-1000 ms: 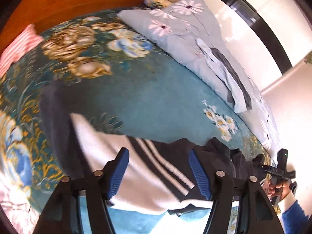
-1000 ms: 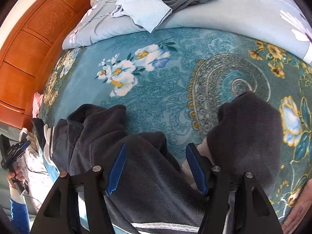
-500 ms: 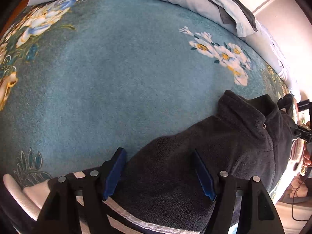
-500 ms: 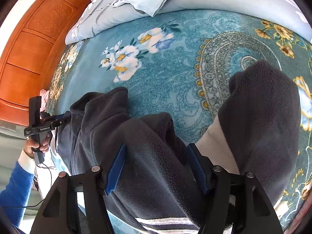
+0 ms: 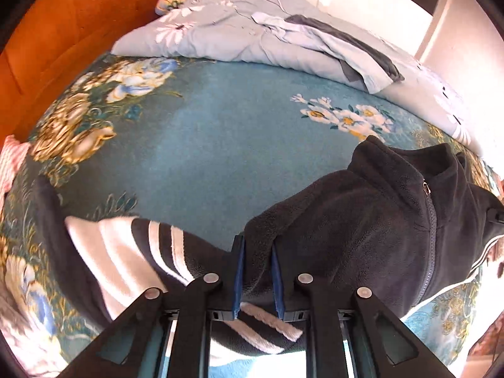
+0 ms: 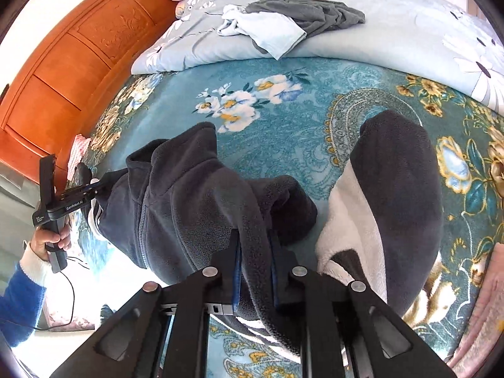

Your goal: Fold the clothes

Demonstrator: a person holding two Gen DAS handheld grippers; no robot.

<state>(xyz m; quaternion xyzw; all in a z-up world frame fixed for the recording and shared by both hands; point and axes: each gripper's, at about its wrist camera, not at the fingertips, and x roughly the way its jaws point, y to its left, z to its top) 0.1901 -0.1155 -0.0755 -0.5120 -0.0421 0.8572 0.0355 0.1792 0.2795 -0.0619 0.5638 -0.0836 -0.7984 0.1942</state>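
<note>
A dark navy fleece jacket (image 5: 362, 220) with a zip collar and white stripes lies on a teal floral blanket (image 5: 204, 145). My left gripper (image 5: 255, 249) is shut on a fold of the jacket at its shoulder. A striped white and navy sleeve (image 5: 126, 252) trails to the left. In the right wrist view my right gripper (image 6: 254, 245) is shut on a fold of the same jacket (image 6: 189, 204) at the other shoulder. A sleeve with a white band (image 6: 387, 195) lies to the right. The left gripper (image 6: 63, 203) shows at the far left, at the jacket's edge.
A pale grey flowered duvet (image 5: 252, 25) runs along the back, with a light blue garment (image 6: 271, 31) and a dark grey garment (image 6: 308, 9) on it. An orange wooden headboard (image 6: 69, 63) stands at the left. The person's blue-sleeved hand (image 6: 47, 242) holds the left gripper.
Both grippers went from open to shut on folds of the jacket. The left wrist view swung back up to take in the duvet and headboard.
</note>
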